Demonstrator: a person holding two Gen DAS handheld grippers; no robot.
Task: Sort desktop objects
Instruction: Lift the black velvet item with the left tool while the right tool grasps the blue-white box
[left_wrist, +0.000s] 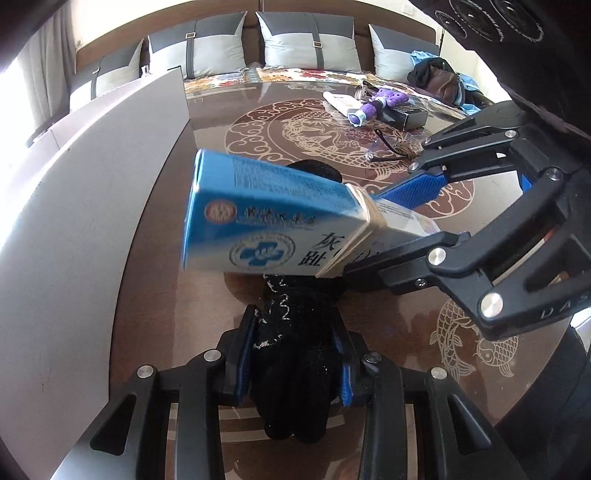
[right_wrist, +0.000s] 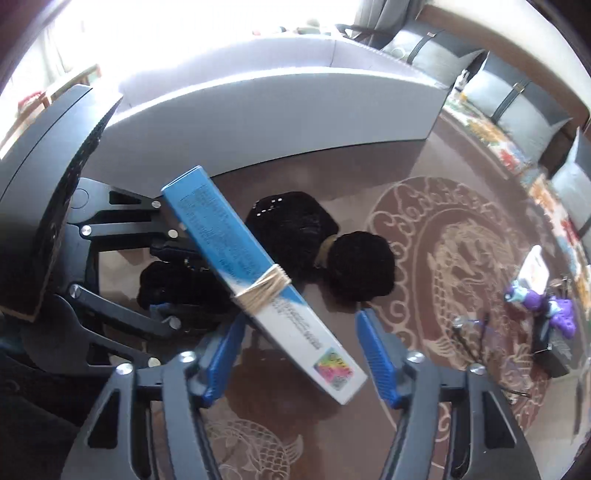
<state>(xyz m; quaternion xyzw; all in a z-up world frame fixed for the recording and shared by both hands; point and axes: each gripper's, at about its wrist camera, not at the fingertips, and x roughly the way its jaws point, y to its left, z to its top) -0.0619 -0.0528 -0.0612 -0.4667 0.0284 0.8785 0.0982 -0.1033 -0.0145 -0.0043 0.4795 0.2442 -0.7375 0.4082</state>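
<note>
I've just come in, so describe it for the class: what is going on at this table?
A person is sorting things on a patterned table with two handheld grippers. The left gripper is shut on a black glove lying low over the table. The right gripper holds a blue and white box, bound with a rubber band, tilted above the glove. A pale bin stands alongside; a purple toy waits farther off.

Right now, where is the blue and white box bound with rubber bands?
The blue and white box is off the table, between the right gripper fingers, above the black glove held by the left gripper, beside the white bin.
</note>
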